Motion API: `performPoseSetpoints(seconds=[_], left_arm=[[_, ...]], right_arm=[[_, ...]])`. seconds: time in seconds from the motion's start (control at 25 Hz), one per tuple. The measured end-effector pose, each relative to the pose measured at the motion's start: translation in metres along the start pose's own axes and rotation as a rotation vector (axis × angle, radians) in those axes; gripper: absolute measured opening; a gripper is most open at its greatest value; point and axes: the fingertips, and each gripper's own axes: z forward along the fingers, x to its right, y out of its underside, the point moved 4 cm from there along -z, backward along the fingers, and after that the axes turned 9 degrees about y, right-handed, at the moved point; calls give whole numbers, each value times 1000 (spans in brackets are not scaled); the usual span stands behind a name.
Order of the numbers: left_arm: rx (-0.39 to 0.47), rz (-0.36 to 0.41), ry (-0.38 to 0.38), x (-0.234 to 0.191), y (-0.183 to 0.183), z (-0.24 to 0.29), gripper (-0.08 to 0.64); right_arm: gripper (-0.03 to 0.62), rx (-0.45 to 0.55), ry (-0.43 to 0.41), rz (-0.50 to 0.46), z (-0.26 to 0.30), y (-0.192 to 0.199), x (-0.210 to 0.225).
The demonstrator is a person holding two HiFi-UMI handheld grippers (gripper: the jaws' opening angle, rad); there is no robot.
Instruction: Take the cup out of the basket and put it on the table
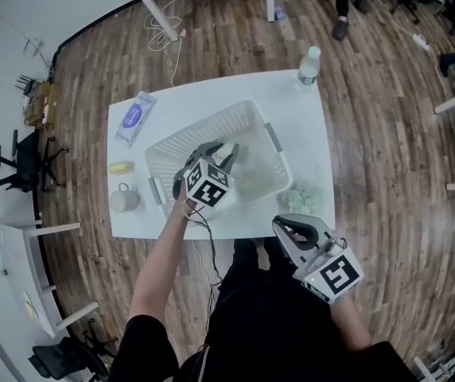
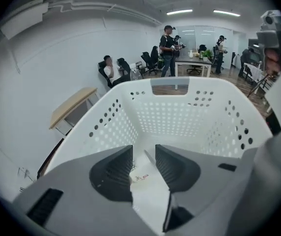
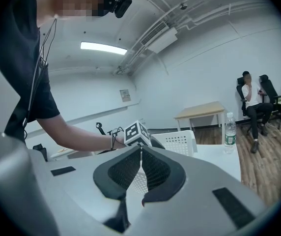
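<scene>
Reaching into perforated white plastic basket (image 2: 170, 114), left gripper (image 2: 144, 162) ribbed pads narrowly apart, right gripper (image 3: 141, 151) at 5 o'clock, closed.

head: steeply down over table (image 1: 291, 110) | left: close, into basket (image 2: 170, 112) | right: near-level, across table | shared: basket

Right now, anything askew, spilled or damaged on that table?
Nothing spilled or broken that I can see. The only oddity is mild: the basket sits skewed to the edges of the table. The water bottle stands upright, though close to the far corner.
</scene>
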Motion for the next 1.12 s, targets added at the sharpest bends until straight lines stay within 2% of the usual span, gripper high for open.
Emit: performPoseSetpoints(seconds=[0.16, 0.4, 0.68, 0.76, 0.84, 0.92, 1.12], left_arm=[[-76, 32, 37, -1, 10, 28, 172], [-142, 58, 85, 0, 20, 58, 180], [-195, 165, 3, -1, 27, 79, 173], [-203, 165, -12, 0, 25, 82, 151], [-218, 175, -58, -1, 25, 84, 69], [-242, 189, -99, -5, 28, 84, 26], [-233, 156, -113, -7, 38, 77, 20]], right_arm=[[26, -2, 18, -28, 9, -5, -8], [26, 24, 31, -52, 23, -19, -23], [26, 6, 79, -24, 24, -17, -26], [26, 4, 90, -23, 24, -16, -25], [26, 3, 97, -23, 24, -15, -24], [26, 3, 100, -21, 24, -16, -25], [26, -6, 94, -16, 22, -13, -31]])
